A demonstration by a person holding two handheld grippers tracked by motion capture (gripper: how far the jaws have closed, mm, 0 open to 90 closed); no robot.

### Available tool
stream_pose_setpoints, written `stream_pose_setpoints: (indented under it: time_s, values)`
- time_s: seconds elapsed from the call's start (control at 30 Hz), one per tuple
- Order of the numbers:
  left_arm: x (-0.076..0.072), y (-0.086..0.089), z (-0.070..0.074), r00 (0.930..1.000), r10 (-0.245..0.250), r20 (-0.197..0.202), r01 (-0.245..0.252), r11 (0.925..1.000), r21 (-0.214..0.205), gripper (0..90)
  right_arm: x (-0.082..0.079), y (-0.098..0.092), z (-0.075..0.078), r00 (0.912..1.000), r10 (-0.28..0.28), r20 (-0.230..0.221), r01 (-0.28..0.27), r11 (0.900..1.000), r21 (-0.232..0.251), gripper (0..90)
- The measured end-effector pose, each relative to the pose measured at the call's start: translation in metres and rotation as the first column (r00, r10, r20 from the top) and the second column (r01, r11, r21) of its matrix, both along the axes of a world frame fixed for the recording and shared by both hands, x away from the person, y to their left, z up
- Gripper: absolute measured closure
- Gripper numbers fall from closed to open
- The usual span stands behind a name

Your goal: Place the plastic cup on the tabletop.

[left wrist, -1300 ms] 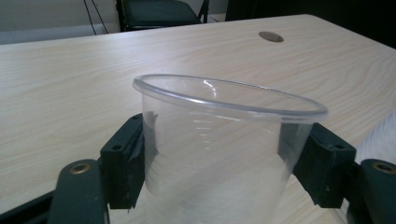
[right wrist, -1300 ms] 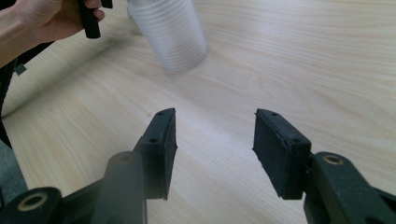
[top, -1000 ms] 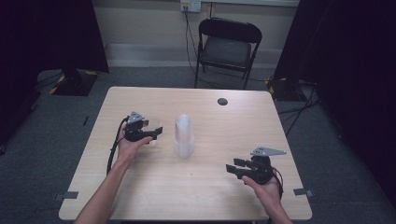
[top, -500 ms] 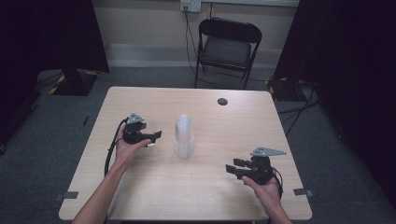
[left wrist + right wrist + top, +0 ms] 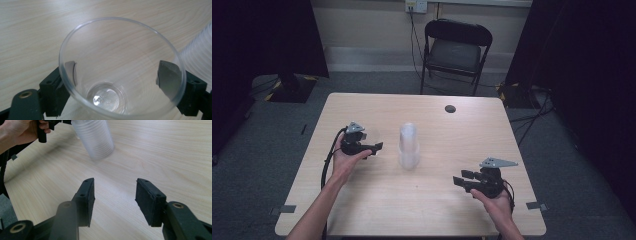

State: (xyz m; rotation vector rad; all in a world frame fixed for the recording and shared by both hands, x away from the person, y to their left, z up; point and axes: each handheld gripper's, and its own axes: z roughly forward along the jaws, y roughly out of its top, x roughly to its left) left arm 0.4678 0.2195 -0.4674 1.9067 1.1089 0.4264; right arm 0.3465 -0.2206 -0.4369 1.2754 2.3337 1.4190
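1. The left gripper sits left of the table's middle, with its jaws pointing toward the stack of cups.
2. In the left gripper view, a single clear cup stands between the two jaws, mouth up, with its base low in the frame. The jaws have just been opening with the cup between them. Both pads show through the cup wall, one on each side below the rim. They appear to stand just off the wall, not pressing it, so the cup looks set free on the table.
3. Key relation: the stack stands upright just beyond the single cup, on the right edge of the left gripper view. The single cup is just beside it, and whether the two touch cannot be told. Both have their long axis vertical.
4. The left hand is much nearer the stack. The right gripper rests well apart from it, near the front right of the table.
5. The right gripper's jaws are parted to a middling width with only bare table between them. They point toward the stack, which shows at the top of the right gripper view.
6. Containers: the single cup is empty, with only a shine on its base. The stack looks like many thin cups nested mouth down. What is inside them cannot be seen.
7. Judgement: to clear the loose cup, the left gripper would back straight away from the stack. Any sideways drift could knock the cup or tip the stack.
8. A small dark round thing lies at the far edge, away from the work.
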Motion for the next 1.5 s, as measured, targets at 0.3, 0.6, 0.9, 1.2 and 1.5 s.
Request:
stream_pose_setpoints:
  time_s: [0.3, 0.6, 0.9, 1.2, 1.5]
  values:
    - [-0.012, 0.005, 0.004, 0.9998, 0.022, 0.004, -0.022, 0.9997, 0.010, 16.0, -0.001, -0.002, 0.001, 1.0000, -0.003, 0.002, 0.003, 1.0000, 0.002, 49.6]
    - [-0.031, 0.011, 0.007, 0.9998, 0.008, 0.016, -0.010, 0.9969, 0.078, 15.9, -0.001, 0.000, 0.001, 1.0000, -0.002, 0.004, 0.002, 1.0000, 0.006, 49.6]
    - [-0.054, 0.026, 0.011, 0.9993, 0.018, 0.031, -0.019, 0.9989, 0.043, 15.8, -0.001, -0.002, 0.001, 0.9999, -0.012, 0.008, 0.012, 0.9999, 0.007, 49.0]
    - [-0.077, 0.036, 0.019, 0.9999, 0.004, 0.014, -0.005, 0.9998, 0.019, 16.4, -0.001, -0.005, -0.002, 0.9995, -0.028, 0.016, 0.028, 0.9996, 0.004, 43.9]
    - [-0.108, 0.039, 0.024, 0.9997, -0.020, 0.017, 0.020, 0.9994, 0.028, 16.9, 0.000, -0.008, -0.003, 0.9992, -0.035, 0.019, 0.035, 0.9994, -0.001, 42.1]
